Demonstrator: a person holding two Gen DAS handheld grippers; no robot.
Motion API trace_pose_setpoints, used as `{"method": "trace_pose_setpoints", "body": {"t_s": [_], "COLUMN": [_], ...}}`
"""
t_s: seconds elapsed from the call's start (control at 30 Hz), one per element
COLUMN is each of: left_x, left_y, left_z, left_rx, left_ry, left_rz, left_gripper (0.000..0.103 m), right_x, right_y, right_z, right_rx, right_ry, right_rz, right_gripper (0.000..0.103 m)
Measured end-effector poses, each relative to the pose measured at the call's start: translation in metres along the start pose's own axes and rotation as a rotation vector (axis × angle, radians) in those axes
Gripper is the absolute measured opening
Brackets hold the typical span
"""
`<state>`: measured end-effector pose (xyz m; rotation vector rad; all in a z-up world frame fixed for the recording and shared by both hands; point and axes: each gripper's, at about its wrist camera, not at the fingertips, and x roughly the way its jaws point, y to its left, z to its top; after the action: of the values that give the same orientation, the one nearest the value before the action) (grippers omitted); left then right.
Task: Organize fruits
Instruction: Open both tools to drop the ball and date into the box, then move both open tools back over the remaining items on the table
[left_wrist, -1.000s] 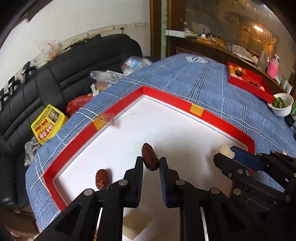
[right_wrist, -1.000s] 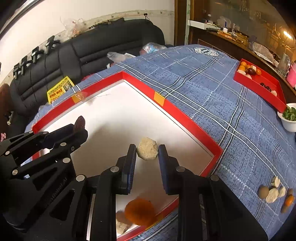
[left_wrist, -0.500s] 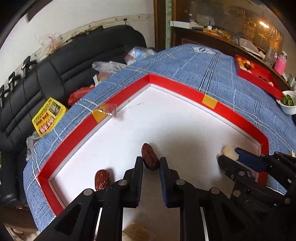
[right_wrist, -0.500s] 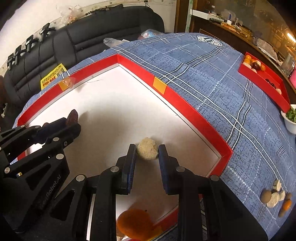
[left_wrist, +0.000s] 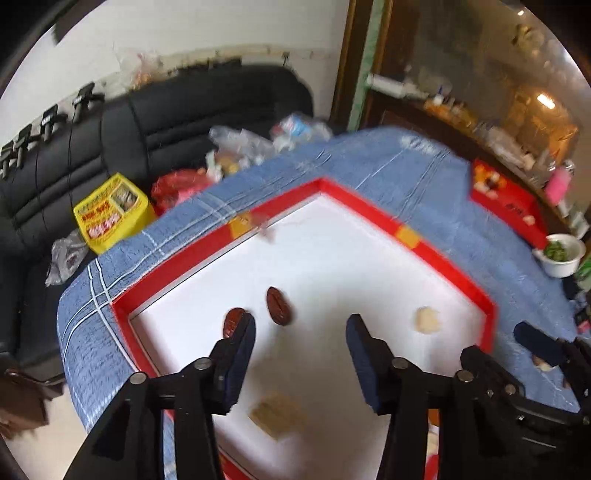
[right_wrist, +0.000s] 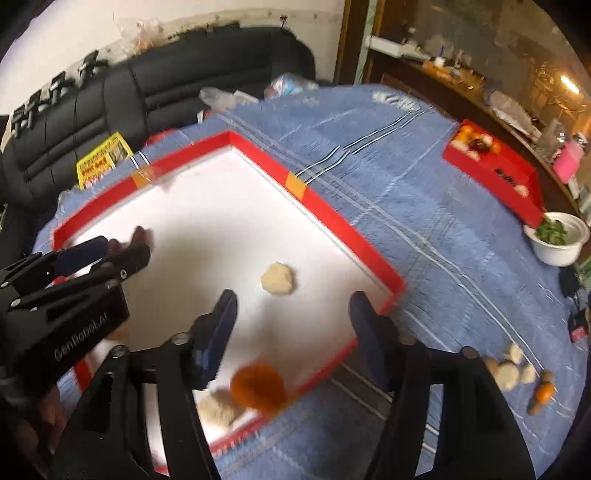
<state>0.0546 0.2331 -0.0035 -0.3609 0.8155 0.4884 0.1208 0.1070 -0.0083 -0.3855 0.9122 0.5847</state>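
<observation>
A white tray with a red rim (left_wrist: 439, 262) (right_wrist: 332, 210) lies on the blue checked cloth. Two dark red dates lie in it, one (left_wrist: 279, 305) free ahead of my left gripper (left_wrist: 300, 334), the other (left_wrist: 232, 322) half hidden behind its left finger. My left gripper is open and empty above the tray. A pale beige lump (right_wrist: 277, 278) (left_wrist: 427, 320) lies on the tray ahead of my right gripper (right_wrist: 290, 308), which is open and empty. An orange fruit (right_wrist: 258, 386) and another beige lump (right_wrist: 218, 408) lie in the tray's near corner.
A second red tray (right_wrist: 517, 184) with mixed fruits sits far right. A white bowl of greens (right_wrist: 557, 240) stands beside it. Several loose fruits (right_wrist: 517, 373) lie on the cloth at right. A black sofa with bags and a yellow packet (left_wrist: 110, 214) is behind the table.
Both grippers opened, releasing the date and the beige lump onto the tray. Both pulled back and up.
</observation>
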Motion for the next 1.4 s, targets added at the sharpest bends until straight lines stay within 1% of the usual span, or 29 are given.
{"method": "trace_pose_setpoints", "body": {"t_s": [0.03,0.1,0.17,0.2,0.23,0.27,0.3,0.4,0.43,0.5,0.63,0.67,0.7,0.8,0.87,0.9,0.93,0.97,1.0,1.03,1.1,1.17,1.27,1.3,1.33,1.37,1.4], "left_x": [-0.011,-0.028,-0.044,-0.049,-0.054,-0.059,-0.061,-0.062,-0.058,-0.051,-0.042,-0.046,-0.052,-0.072,-0.103,-0.127,-0.142,-0.171,-0.189,-0.215,-0.235,-0.244,-0.241,-0.239,-0.233,-0.224,-0.219], "left_y": [-0.006,-0.022,-0.046,-0.056,-0.069,-0.084,-0.095,-0.134,-0.15,-0.174,-0.208,-0.212,-0.215,-0.225,-0.232,-0.233,-0.236,-0.239,-0.242,-0.243,-0.245,-0.25,-0.26,-0.26,-0.263,-0.263,-0.263], "left_z": [-0.006,-0.018,-0.035,-0.041,-0.048,-0.057,-0.062,-0.082,-0.091,-0.103,-0.122,-0.125,-0.123,-0.112,-0.095,-0.085,-0.079,-0.071,-0.066,-0.06,-0.054,-0.053,-0.053,-0.052,-0.053,-0.053,-0.052], "left_rx": [0.013,0.043,0.105,0.129,0.159,0.194,0.218,0.302,0.337,0.383,0.466,0.467,0.461,0.456,0.458,0.457,0.463,0.489,0.506,0.508,0.505,0.525,0.554,0.563,0.579,0.58,0.577], "left_ry": [-0.026,-0.064,-0.093,-0.094,-0.092,-0.096,-0.099,-0.078,-0.061,-0.037,0.006,0.016,0.023,0.085,0.111,0.121,0.117,0.093,0.075,0.052,0.033,0.042,0.078,0.078,0.088,0.116,0.126], "left_rz": [-0.023,-0.061,-0.113,-0.137,-0.18,-0.227,-0.246,-0.29,-0.313,-0.335,-0.327,-0.345,-0.354,-0.322,-0.292,-0.298,-0.316,-0.354,-0.379,-0.412,-0.445,-0.457,-0.47,-0.479,-0.47,-0.467,-0.47], "left_gripper": [0.057,0.058,0.061,0.062,0.062,0.063,0.064,0.066,0.066,0.067,0.067,0.067,0.067,0.066,0.066,0.066,0.066,0.067,0.069,0.074,0.078,0.078,0.078,0.078,0.078,0.078,0.078], "right_x": [-0.009,-0.027,-0.045,-0.051,-0.055,-0.062,-0.067,-0.082,-0.087,-0.095,-0.104,-0.105,-0.106,-0.106,-0.106,-0.106,-0.105,-0.105,-0.103,-0.101,-0.094,-0.086,-0.081,-0.081,-0.081,-0.08,-0.08], "right_y": [-0.003,-0.011,-0.025,-0.031,-0.038,-0.052,-0.062,-0.095,-0.108,-0.136,-0.177,-0.184,-0.19,-0.207,-0.217,-0.221,-0.223,-0.225,-0.226,-0.226,-0.226,-0.223,-0.218,-0.217,-0.217,-0.217,-0.218], "right_z": [-0.006,-0.021,-0.042,-0.051,-0.059,-0.074,-0.084,-0.116,-0.127,-0.151,-0.187,-0.194,-0.201,-0.216,-0.223,-0.226,-0.228,-0.23,-0.23,-0.23,-0.23,-0.229,-0.229,-0.229,-0.229,-0.229,-0.23], "right_rx": [0.009,0.045,0.091,0.102,0.114,0.144,0.17,0.239,0.269,0.34,0.453,0.474,0.489,0.531,0.561,0.575,0.587,0.596,0.599,0.599,0.598,0.593,0.573,0.57,0.569,0.571,0.577], "right_ry": [-0.02,-0.056,-0.099,-0.105,-0.109,-0.114,-0.117,-0.125,-0.127,-0.131,-0.119,-0.113,-0.114,-0.115,-0.127,-0.133,-0.14,-0.15,-0.154,-0.157,-0.144,-0.122,-0.099,-0.101,-0.101,-0.1,-0.099], "right_rz": [0.002,-0.005,-0.003,-0.02,-0.035,-0.052,-0.073,-0.148,-0.168,-0.209,-0.257,-0.262,-0.265,-0.276,-0.27,-0.265,-0.258,-0.246,-0.238,-0.232,-0.207,-0.179,-0.164,-0.167,-0.171,-0.176,-0.177], "right_gripper": [0.067,0.067,0.067,0.067,0.067,0.067,0.067,0.067,0.067,0.067,0.067,0.067,0.067,0.067,0.067,0.067,0.067,0.067,0.067,0.067,0.067,0.067,0.067,0.067,0.067,0.067,0.067]}}
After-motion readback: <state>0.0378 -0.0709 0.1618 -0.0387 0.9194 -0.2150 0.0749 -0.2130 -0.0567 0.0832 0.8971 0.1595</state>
